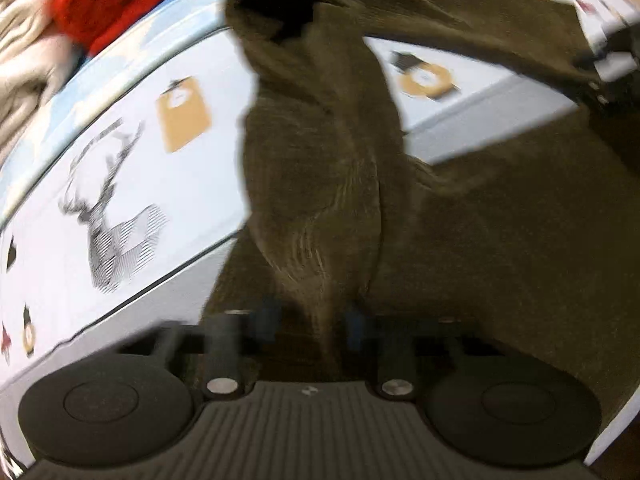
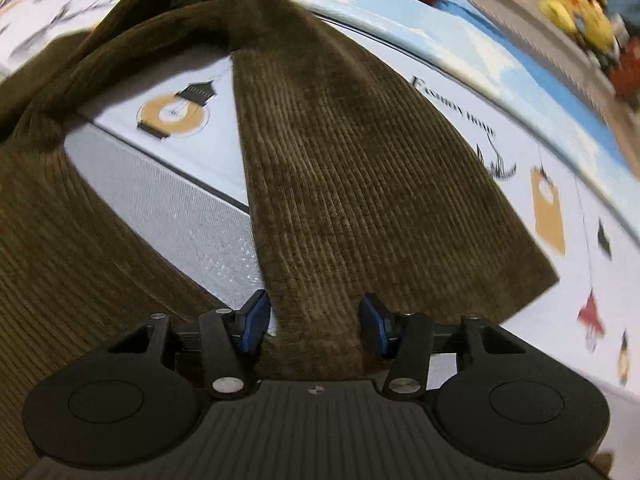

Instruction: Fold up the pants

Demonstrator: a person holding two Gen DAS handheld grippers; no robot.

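The olive-brown corduroy pants (image 2: 360, 168) lie spread over a white printed sheet (image 2: 520, 160) that bears a stag drawing (image 1: 108, 216) and ochre tag motifs; whether this surface is a bed or a desk cannot be told. One leg runs up from the right gripper (image 2: 316, 320) toward the far edge of the sheet, where the cloth bunches into a twisted ridge and crosses to the other leg. A red knitted garment (image 1: 120, 4) rests beyond the stag drawing, at the far edge of the sheet.

Step in hand: both leg ends are taken up so that the pants can be straightened or doubled over.

Right gripper: the hem end of the flat leg is seated between the blue pads (image 2: 252, 320). The jaws are partly closed about it, and the cloth narrows where it passes between them; a grip on the leg is judged to be in place.

Left gripper (image 1: 312, 320): a raised, gathered fold of the other leg passes between the jaws. The view is blurred, but the pads appear closed onto the fold.

Next move, as judged: both held ends are to be carried together toward the twisted ridge, kept level with each other so that the legs lie one upon the other. The twist at the crotch is to be cleared first, or the fold will be set crooked.
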